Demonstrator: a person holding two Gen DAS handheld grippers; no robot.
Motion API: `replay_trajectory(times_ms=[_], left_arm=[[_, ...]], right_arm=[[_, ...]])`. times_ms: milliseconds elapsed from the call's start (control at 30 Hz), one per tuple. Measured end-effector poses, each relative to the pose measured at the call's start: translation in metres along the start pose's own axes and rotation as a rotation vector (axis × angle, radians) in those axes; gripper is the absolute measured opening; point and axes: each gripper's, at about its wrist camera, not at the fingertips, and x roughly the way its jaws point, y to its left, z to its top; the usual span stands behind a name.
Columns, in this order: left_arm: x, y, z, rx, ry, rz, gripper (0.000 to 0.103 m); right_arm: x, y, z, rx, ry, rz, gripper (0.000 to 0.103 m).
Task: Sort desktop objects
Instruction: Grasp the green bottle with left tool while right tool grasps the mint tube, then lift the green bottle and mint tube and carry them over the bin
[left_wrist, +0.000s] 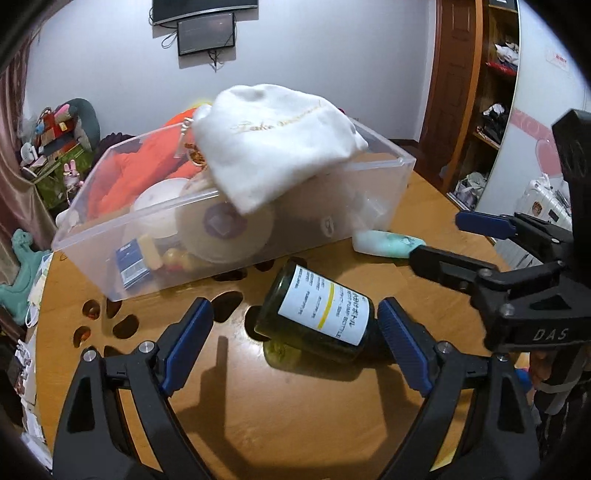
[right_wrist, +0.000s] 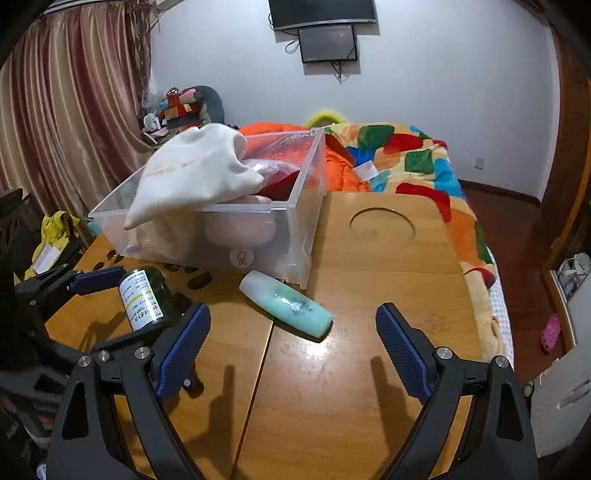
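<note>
Desk (right_wrist: 369, 266): wooden, carrying everything below.
Clear bin (left_wrist: 258, 236): toward the desk's far edge — full, with a white pouch (left_wrist: 273, 147) draped over its near wall.
Green bottle (left_wrist: 317, 314): on its side near the desk's middle, label up.
Teal tube (right_wrist: 286, 302): lying just beside the bin's near corner.
Left gripper (left_wrist: 295, 347): jaws wide — the green bottle lies between them, right pad just beside its neck, not clamped.
Right gripper (right_wrist: 291, 339): jaws wide, nothing held; the teal tube lies just ahead of them.

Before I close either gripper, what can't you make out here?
- Dark green labelled bottle: its neck end is hidden behind a blue pad of the left gripper in the left wrist view.
- Clear plastic bin: its contents are hidden by the white cloth pouch and frosted walls.
- Pale turquoise tube: print too small.
</note>
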Motion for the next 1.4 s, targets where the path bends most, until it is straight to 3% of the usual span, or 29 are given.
replay_trajectory(times_ms=[67, 167, 367, 433, 700, 833, 1067, 1167, 1400], left_arm=[[0.001, -0.002, 0.001, 0.009, -0.006, -0.004, 0.090], [0.004, -0.004, 0.002, 0.026, -0.011, 0.003, 0.080], [0.009, 0.004, 0.002, -0.003, 0.008, -0.026, 0.059], [0.009, 0.008, 0.003, -0.020, 0.011, -0.040, 0.058], [0.005, 0.018, 0.001, -0.075, 0.023, -0.065, 0.057], [0.005, 0.016, 0.007, -0.065, 0.020, -0.065, 0.057], [0.018, 0.008, 0.011, -0.074, 0.066, -0.060, 0.057], [0.023, 0.004, 0.010, -0.073, 0.076, -0.050, 0.043], [0.015, 0.003, 0.002, -0.078, 0.047, -0.026, 0.043]], right_arm=[[0.008, 0.000, 0.002, 0.001, 0.016, 0.015, 0.089], [0.018, -0.001, 0.005, -0.019, 0.032, 0.019, 0.088], [0.043, 0.002, 0.009, -0.072, 0.109, 0.030, 0.068], [0.045, 0.004, 0.009, -0.089, 0.108, 0.022, 0.065], [0.041, 0.018, 0.004, -0.144, 0.092, 0.037, 0.033], [0.038, 0.018, 0.001, -0.131, 0.089, 0.051, 0.023], [0.035, 0.019, -0.006, -0.111, 0.076, 0.065, 0.021], [0.035, 0.017, -0.005, -0.095, 0.075, 0.082, 0.021], [0.027, 0.021, -0.005, -0.087, 0.047, 0.080, 0.021]])
